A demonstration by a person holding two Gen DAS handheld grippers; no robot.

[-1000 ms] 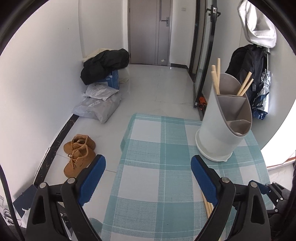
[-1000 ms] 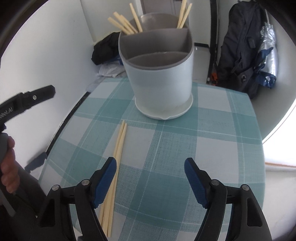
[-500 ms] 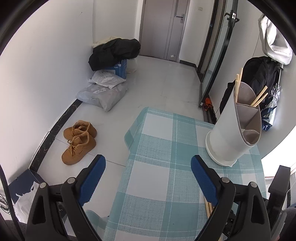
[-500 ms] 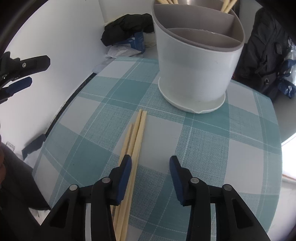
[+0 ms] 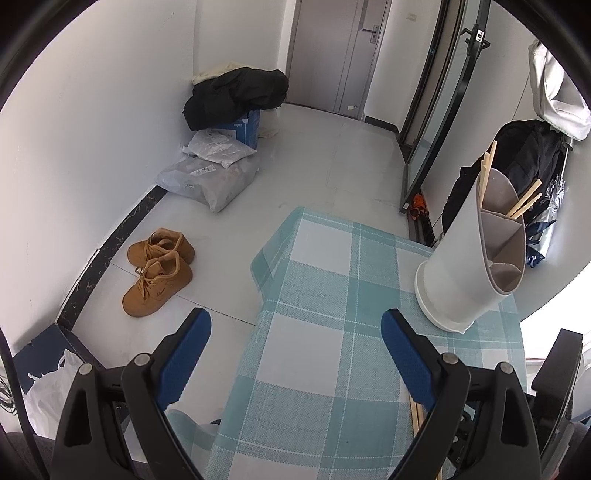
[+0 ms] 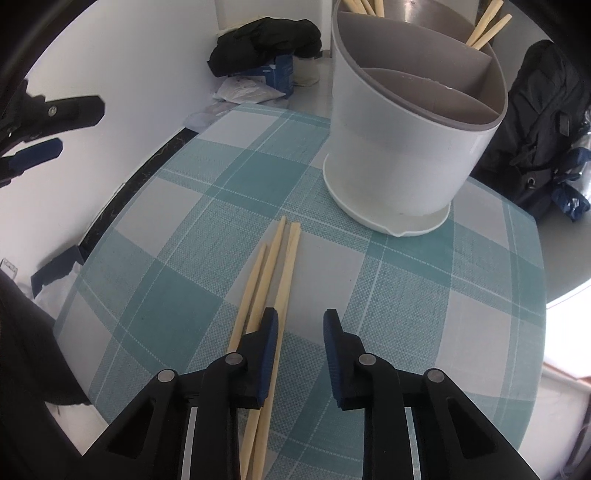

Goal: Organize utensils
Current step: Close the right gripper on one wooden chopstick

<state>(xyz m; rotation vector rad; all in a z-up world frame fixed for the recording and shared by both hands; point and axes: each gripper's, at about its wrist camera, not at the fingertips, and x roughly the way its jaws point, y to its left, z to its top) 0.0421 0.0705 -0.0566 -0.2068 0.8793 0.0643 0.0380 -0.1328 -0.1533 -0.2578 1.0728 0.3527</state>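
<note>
Chopsticks (image 6: 271, 280) on table | right claw (image 6: 300, 328) narrowed, nearer, still ungripped | left claw (image 5: 295, 347) stays wide

3 loose chopsticks (image 6: 271, 275) lie side by side on the tablecloth (image 6: 177, 221), in front of and just left of the utensil holder (image 6: 402, 147), apart from its base; more chopsticks (image 6: 487, 27) stand in its rear compartments.

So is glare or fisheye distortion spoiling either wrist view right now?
Right wrist view: blown-out white at the lower right edge, but the pale wooden chopsticks on the teal checked cloth read sharply. Left wrist view: fisheye leans the white divided utensil holder hard.
</note>
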